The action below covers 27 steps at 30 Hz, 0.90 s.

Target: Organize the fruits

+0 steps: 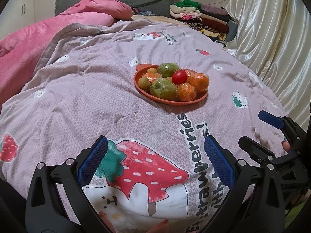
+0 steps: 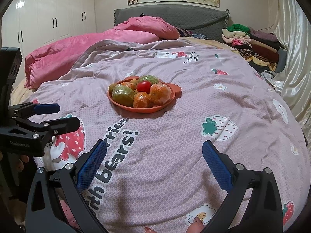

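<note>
An orange-brown plate (image 1: 143, 95) (image 2: 175, 95) rests on the bed's quilt, heaped with fruit. A red tomato (image 1: 179, 77) (image 2: 143, 86) tops the pile. Around it lie plastic-wrapped oranges (image 1: 198, 81) (image 2: 160, 94), wrapped green fruits (image 1: 163, 89) (image 2: 122, 95) and small brownish fruits (image 1: 144, 83). My left gripper (image 1: 155, 151) is open and empty, well short of the plate; it also shows at the left edge of the right wrist view as the left gripper (image 2: 64, 114). My right gripper (image 2: 154, 153) is open and empty too, seen as the right gripper (image 1: 256, 128) from the left wrist.
A pinkish quilt (image 1: 97, 97) printed with strawberries and bears covers the bed. A pink blanket (image 2: 87, 44) is bunched at the far left. Folded clothes (image 2: 252, 44) are stacked at the far right by a cream curtain (image 2: 295, 58). White wardrobes (image 2: 48, 19) stand behind.
</note>
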{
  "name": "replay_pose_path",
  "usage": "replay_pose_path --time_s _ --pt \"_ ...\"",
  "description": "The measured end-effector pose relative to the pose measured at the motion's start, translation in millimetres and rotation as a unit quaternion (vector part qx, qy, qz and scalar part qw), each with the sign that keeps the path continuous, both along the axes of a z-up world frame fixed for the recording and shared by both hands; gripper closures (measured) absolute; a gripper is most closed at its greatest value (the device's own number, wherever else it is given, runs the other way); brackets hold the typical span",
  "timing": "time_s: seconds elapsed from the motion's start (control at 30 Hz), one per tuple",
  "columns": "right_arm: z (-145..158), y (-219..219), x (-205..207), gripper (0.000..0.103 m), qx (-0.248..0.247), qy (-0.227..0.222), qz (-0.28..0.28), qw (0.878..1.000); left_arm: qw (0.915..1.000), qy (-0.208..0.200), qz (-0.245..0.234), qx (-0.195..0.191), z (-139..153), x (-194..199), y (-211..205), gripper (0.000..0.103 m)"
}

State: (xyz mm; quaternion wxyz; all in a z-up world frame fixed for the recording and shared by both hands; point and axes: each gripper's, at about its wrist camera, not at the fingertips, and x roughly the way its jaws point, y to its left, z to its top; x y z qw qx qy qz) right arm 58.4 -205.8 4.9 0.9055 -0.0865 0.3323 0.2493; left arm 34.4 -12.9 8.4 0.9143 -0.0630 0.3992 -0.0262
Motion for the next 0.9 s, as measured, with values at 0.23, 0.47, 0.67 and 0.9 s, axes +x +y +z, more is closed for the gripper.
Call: replay_pose_path --time_s 0.23,0.47,0.67,0.9 --pt "1.4 -4.1 -0.4 0.005 0.003 0.0 -0.006 1.0 1.0 -0.002 0.0 0.001 0.5 0.7 0.3 0.01" --pt "1.5 -2.3 -1.1 0.005 0.001 0.0 -0.004 1.0 1.0 -0.006 0.004 0.001 3.3 -0.6 1.8 0.01" --pt "2.0 -1.2 -1.4 0.005 0.001 -0.001 -0.005 1.0 1.0 -0.007 0.005 0.0 4.6 -0.7 2.7 0.01" --pt "3.4 -2.7 -2.2 0.005 0.002 -0.001 -0.008 1.0 1.0 -0.002 0.004 -0.001 5.6 0.1 2.7 0.01"
